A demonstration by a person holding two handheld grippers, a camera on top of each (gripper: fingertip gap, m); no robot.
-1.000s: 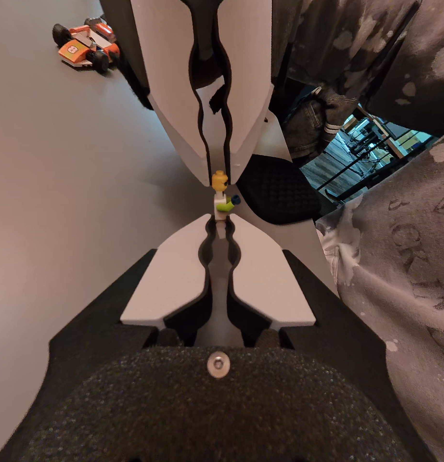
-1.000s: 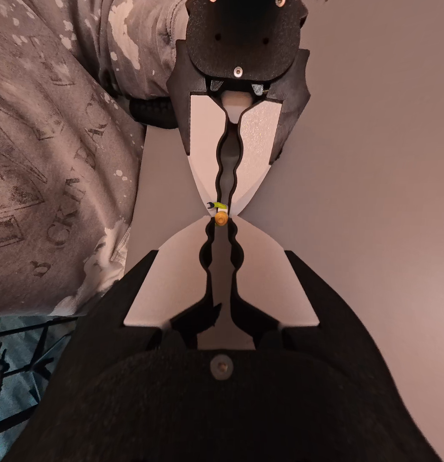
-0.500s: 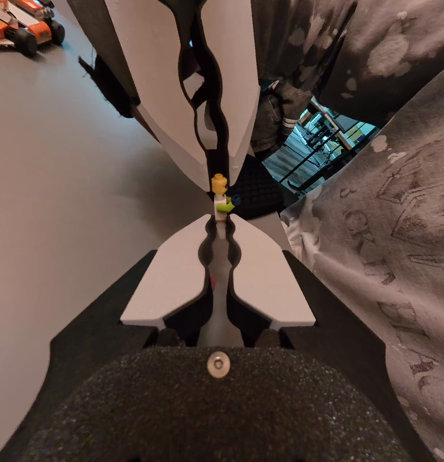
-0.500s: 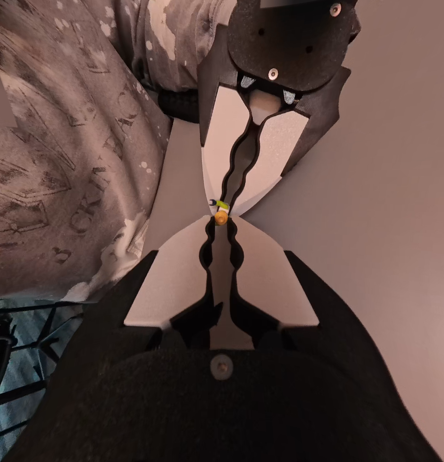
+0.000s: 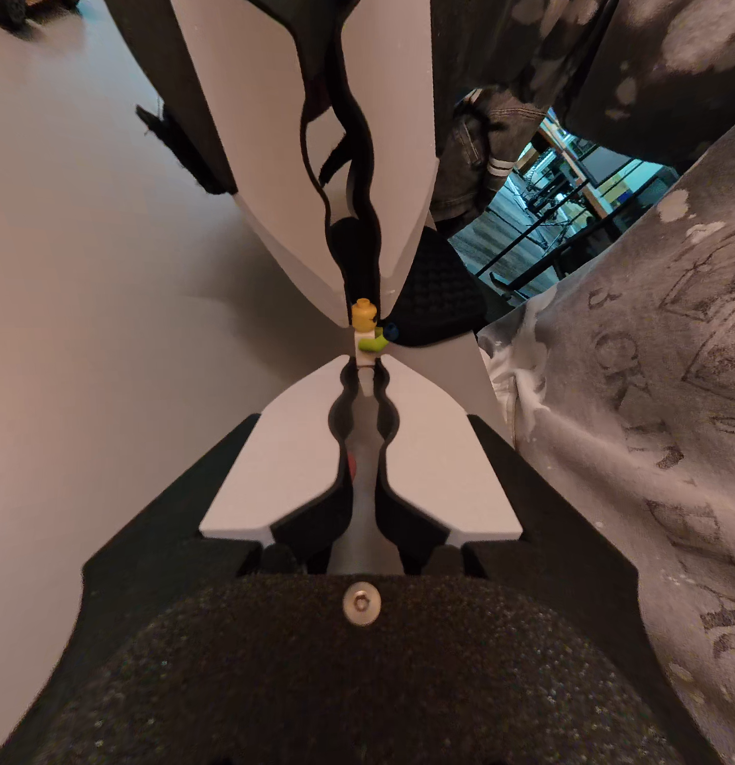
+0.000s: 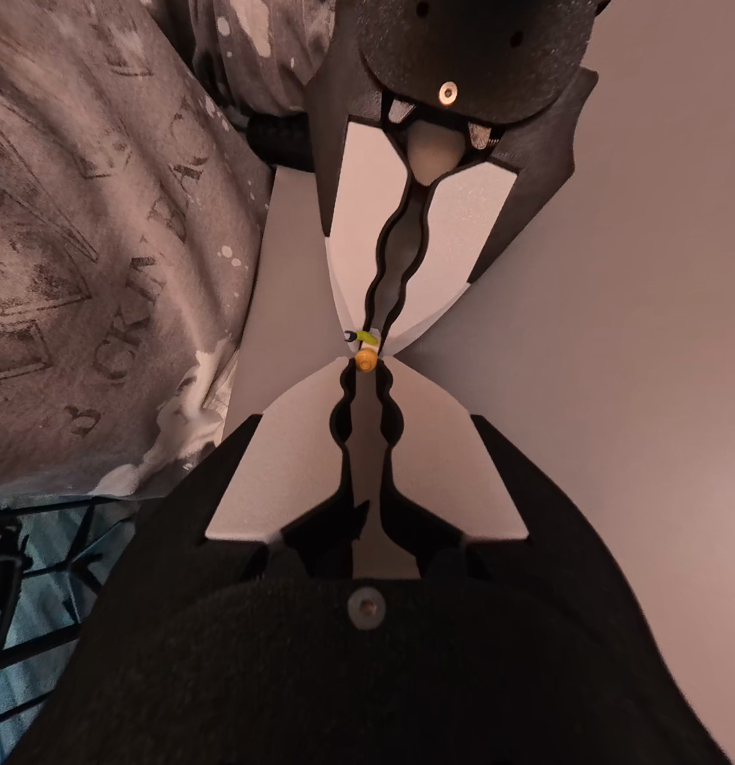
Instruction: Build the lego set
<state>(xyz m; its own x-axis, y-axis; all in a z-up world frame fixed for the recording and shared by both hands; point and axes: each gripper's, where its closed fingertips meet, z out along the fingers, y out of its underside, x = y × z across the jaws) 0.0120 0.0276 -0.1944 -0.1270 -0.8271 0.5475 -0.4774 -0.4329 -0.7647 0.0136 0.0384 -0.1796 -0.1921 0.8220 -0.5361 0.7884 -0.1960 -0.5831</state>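
Note:
A small lego minifigure with a yellow head [image 5: 363,313], a white torso [image 5: 363,345] and a lime arm [image 5: 374,342] is held in the air between my two grippers, which meet tip to tip. My left gripper [image 5: 365,366] is shut on its lower body. My right gripper [image 6: 365,363] is shut on the yellow head [image 6: 365,359]. The lime arm [image 6: 366,337] with its dark hand sticks out to the side. In the left wrist view the right gripper [image 5: 363,321] comes down from above. In the right wrist view the left gripper [image 6: 367,343] does the same.
The grey table [image 5: 88,289] lies below, with its edge [image 6: 249,331] near a person's grey patterned garment [image 5: 647,414]. A dark wheel of a lego car [image 5: 9,10] shows at the top left corner. A black textured pad [image 5: 436,298] sits behind the fingers. Less than 4 cm separates the two grippers' tips.
Both grippers stay shut on the minifigure and have tilted together. The lego car has slid almost out of the left wrist view's top left. The left gripper looks nearer in the right wrist view.

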